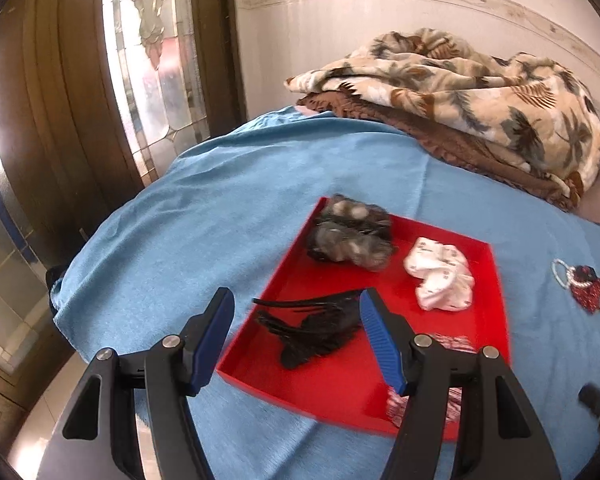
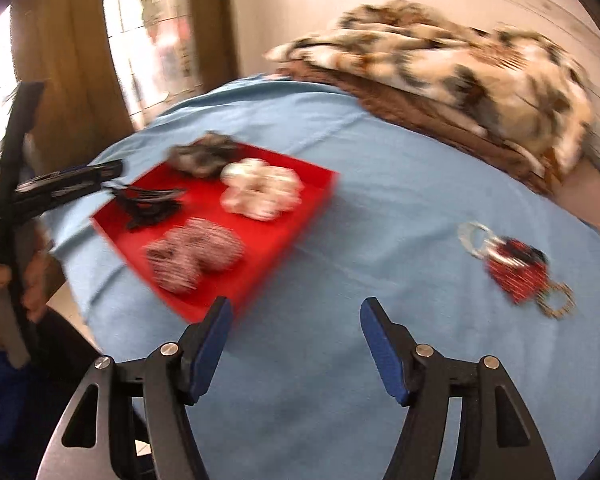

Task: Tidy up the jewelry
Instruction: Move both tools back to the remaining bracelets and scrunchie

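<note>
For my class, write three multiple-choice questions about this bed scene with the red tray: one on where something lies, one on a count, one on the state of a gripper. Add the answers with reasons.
1. Where does the small heap of beaded jewelry lie?
A. inside the red tray
B. on the blue sheet, apart from the tray
C. on the patterned blanket

2. How many items lie in the red tray?
A. two
B. four
C. six

3. How does the right gripper stand?
A. open and empty
B. shut on a scrunchie
C. shut on the tray rim

Answers:
1 B, blue sheet shows between heap and tray.
2 B, three scrunchies and a black hair clip.
3 A, only sheet shows between its fingers.
</note>
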The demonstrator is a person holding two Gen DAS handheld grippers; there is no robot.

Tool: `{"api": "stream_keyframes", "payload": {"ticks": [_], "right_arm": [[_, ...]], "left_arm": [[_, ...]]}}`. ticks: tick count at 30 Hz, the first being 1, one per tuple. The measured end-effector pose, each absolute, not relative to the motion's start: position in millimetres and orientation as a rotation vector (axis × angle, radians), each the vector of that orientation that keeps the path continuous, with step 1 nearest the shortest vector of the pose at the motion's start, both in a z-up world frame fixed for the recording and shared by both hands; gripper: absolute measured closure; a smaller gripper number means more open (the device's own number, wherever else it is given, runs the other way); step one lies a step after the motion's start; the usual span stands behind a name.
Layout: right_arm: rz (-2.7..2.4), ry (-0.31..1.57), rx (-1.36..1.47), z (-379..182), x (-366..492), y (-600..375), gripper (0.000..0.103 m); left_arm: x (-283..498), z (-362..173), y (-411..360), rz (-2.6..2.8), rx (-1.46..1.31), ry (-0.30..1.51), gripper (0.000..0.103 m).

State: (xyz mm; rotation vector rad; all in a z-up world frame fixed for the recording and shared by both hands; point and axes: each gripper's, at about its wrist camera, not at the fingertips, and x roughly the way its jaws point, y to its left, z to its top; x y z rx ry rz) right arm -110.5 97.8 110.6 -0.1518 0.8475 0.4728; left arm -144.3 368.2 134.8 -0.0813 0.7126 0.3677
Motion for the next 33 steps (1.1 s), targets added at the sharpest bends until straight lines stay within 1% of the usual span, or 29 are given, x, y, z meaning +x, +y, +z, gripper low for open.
{"api": "stream_keyframes", "payload": {"ticks": [7,15,20,27,30,33], "right_arm": [[0.235,0.904,-0.031,93.9,-95.8,-17.5,0.032],[0.107,0.912,0.121,87.5,-83.0,-104.6,0.032],[0.084,0.911,0.174,80.1,-71.0,-132.8,0.032],[0.089,0.911,0.19,65.9,-44.0,-148.9,0.032],[0.101,0.912,0.212,59.5,-29.2,-154.3,0.032],[0.109,0.921,0.244,52.7,-12.9,-159.7,0.032]], "left_arm": [[-141.2,161.1,308.8,0.205,-0.066,0.72,0.038],[-106.6,162.6,209.1,0.003,0.015,0.767,0.038],[-78.3,148.4,159.3,-0.071,0.033,0.812,0.038],[-34.8,111.8,98.4,-0.179,0.019,0.921,0.038],[-20.7,100.9,71.0,-0.209,0.041,0.926,0.041],[-8.0,89.6,43.6,-0.244,0.077,0.93,0.048]]}}
